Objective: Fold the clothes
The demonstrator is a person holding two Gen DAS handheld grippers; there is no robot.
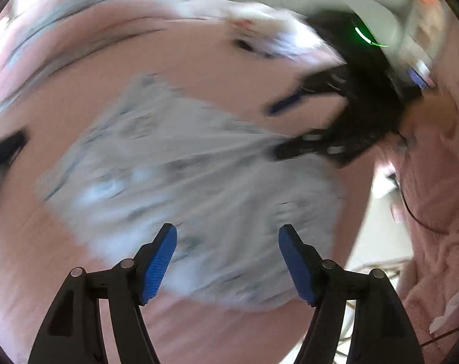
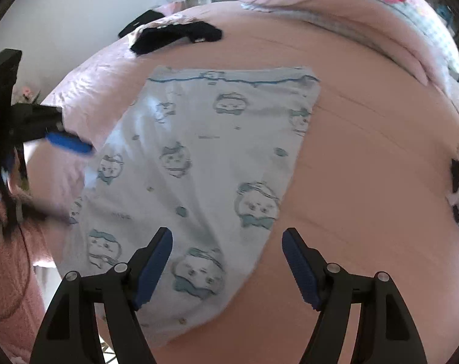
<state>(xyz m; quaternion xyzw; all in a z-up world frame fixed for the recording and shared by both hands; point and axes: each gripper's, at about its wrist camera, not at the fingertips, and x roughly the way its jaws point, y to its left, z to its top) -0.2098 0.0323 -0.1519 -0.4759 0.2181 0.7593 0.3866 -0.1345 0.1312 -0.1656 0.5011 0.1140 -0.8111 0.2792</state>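
Note:
A white garment with blue cartoon faces (image 2: 205, 163) lies folded flat on the pink bed (image 2: 366, 182). It also shows, blurred, in the left wrist view (image 1: 184, 188). My right gripper (image 2: 227, 236) is open and empty, hovering over the garment's near right edge. My left gripper (image 1: 228, 232) is open and empty above the garment. The left gripper also shows in the right wrist view (image 2: 68, 142) at the garment's left edge. The right gripper shows in the left wrist view (image 1: 308, 121) as a dark blurred shape at the garment's far right.
A black garment (image 2: 175, 38) lies at the far side of the bed. A pink patterned quilt (image 2: 335, 9) is bunched along the far right edge. The person in a pink fleece top (image 1: 436, 212) stands at the bed's side.

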